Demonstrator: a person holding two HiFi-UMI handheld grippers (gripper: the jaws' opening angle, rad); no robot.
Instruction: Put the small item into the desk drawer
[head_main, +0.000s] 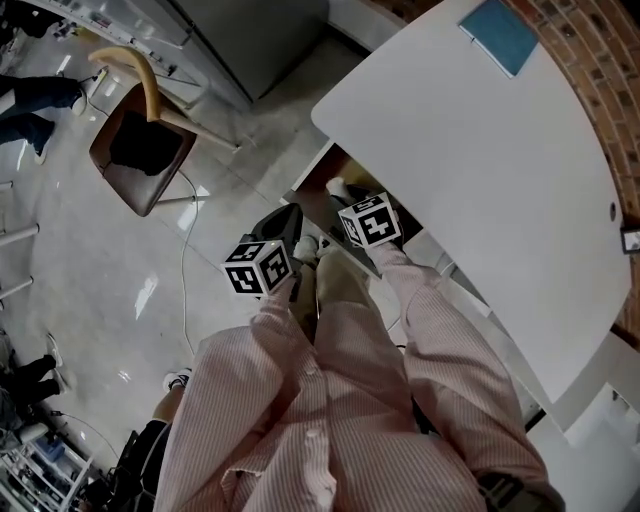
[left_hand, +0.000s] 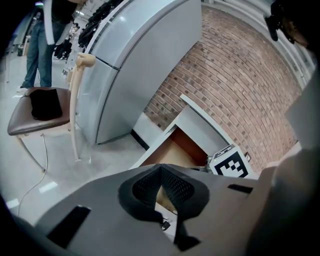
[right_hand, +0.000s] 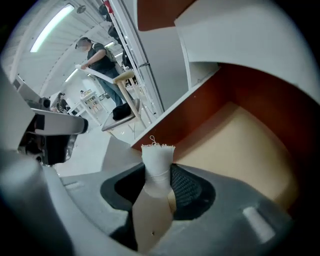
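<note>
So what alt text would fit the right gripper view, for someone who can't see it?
The right gripper is shut on a small pale item with a frayed white top, over an open desk drawer with a tan floor. A chair and a standing person show behind.

The person wears a long-sleeved shirt (head_main: 300, 400) in fine pink-and-white stripes, with what looks like a small pale button (head_main: 311, 436) on the front. The left gripper (left_hand: 161, 172) and right gripper (right_hand: 159, 181) have smooth grey moulded shells and black mesh-textured pads (left_hand: 178, 189). Each carries a white cube (head_main: 258, 266) printed with black square markers. A dark rectangular slot (left_hand: 70, 226) is sunk into the left shell.
</note>
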